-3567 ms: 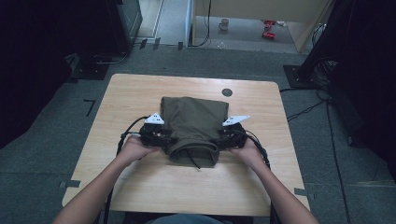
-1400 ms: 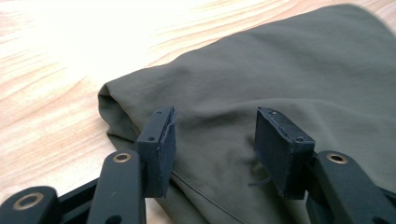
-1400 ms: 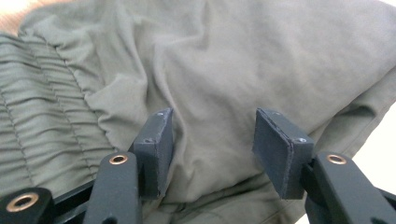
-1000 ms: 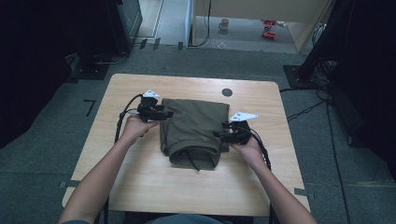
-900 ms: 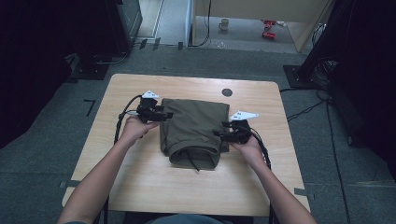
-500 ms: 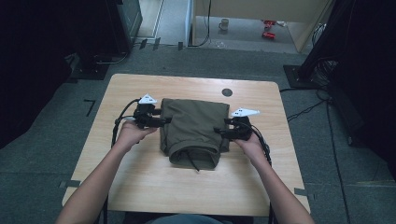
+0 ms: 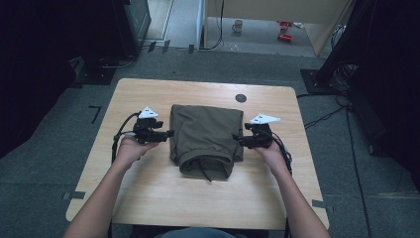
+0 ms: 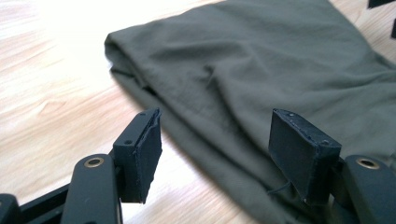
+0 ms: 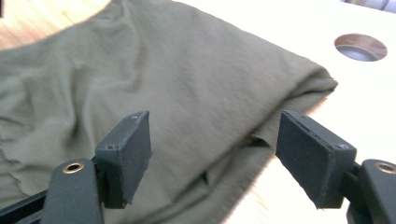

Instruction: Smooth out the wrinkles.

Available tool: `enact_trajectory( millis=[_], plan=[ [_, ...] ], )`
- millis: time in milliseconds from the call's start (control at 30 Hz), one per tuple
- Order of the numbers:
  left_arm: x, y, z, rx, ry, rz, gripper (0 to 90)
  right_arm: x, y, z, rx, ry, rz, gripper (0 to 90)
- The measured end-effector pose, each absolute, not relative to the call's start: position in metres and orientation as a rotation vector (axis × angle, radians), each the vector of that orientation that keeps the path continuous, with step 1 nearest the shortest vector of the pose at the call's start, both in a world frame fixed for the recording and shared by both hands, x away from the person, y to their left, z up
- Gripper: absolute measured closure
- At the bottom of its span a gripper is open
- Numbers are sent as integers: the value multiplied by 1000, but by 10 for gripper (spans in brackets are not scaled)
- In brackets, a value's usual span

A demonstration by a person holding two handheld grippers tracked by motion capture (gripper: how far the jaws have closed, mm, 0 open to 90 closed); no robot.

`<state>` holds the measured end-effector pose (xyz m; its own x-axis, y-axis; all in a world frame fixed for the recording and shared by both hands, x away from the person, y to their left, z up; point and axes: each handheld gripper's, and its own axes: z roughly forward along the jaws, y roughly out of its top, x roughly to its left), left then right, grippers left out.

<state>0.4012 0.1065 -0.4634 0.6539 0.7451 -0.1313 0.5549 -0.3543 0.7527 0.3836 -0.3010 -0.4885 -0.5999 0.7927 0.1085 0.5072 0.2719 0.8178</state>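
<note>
Folded olive garment (image 7: pixel 207 137) (drawstring out) mid-table

Folded olive garment (image 7: pixel 207 139): underside and inner layers hidden by its own folds; type of garment cannot be told. In the left gripper view its cloth (image 8: pixel 261 79) is cut off at the top and right edges.

Dark cord (image 7: pixel 204 171): near end shows, remainder tucked inside the fold.

Small items on the far floor (image 7: pixel 285 30): red, too small to identify.
</note>
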Motion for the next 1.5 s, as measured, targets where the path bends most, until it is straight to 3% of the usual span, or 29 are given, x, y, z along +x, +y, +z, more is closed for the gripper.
enact_trajectory(
  millis=[833,1500],
  plan=[
    [399,159,-487,1998,1173,436,305,381,-357,-494,1301,2153,1158,226],
    [411,180,-512,2031,1244,468,302,390,-388,-523,1408,2102,988,226]
  ],
)
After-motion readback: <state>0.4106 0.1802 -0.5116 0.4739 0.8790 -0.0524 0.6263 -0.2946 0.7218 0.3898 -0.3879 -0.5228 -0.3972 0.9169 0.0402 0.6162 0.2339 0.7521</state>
